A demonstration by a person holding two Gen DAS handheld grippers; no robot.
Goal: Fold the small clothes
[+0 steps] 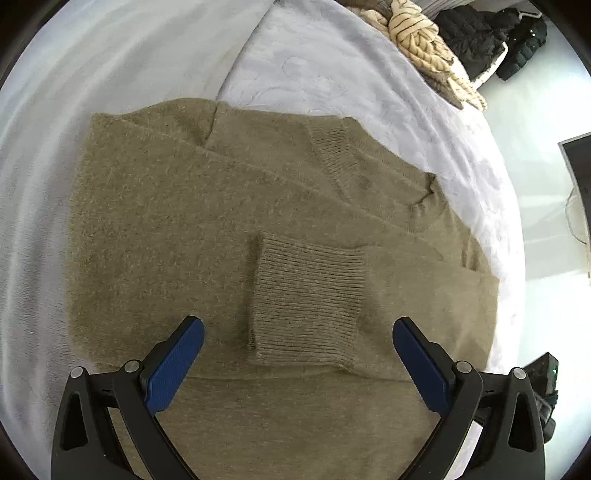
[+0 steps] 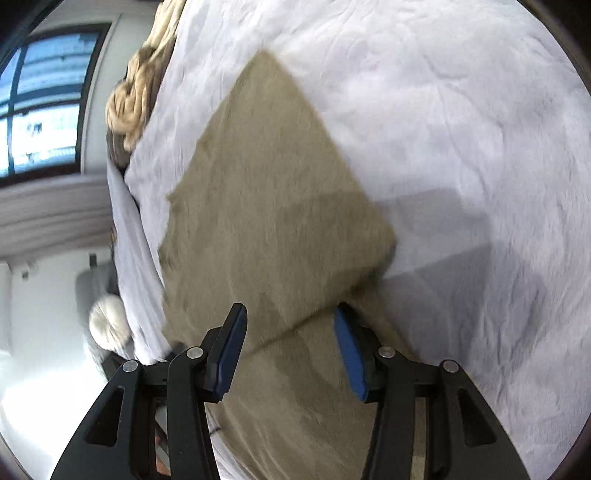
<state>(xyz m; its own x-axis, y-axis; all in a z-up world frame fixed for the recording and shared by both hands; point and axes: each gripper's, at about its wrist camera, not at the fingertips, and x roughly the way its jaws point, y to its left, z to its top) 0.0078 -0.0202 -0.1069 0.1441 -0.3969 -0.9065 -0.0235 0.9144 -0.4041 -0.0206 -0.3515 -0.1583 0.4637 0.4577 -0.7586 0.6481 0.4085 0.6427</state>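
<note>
An olive-brown knit sweater (image 1: pixel 192 229) lies flat on the white bedspread (image 1: pixel 332 70), both sleeves folded across its body. One ribbed cuff (image 1: pixel 306 299) lies in the middle, a second ribbed cuff (image 1: pixel 332 147) farther back. My left gripper (image 1: pixel 298 332) is open and empty, hovering just above the near cuff. In the right wrist view the sweater (image 2: pixel 273 206) stretches away from me. My right gripper (image 2: pixel 290 314) is open over the sweater's near part, with a raised fold of it between the fingers; the view is blurred.
A cream cable-knit garment (image 1: pixel 417 40) and dark clothes (image 1: pixel 480 33) lie at the bed's far edge. A window (image 2: pixel 40 96) and pale floor show at the left of the right wrist view. The bedspread (image 2: pixel 461 129) spreads wide to the right.
</note>
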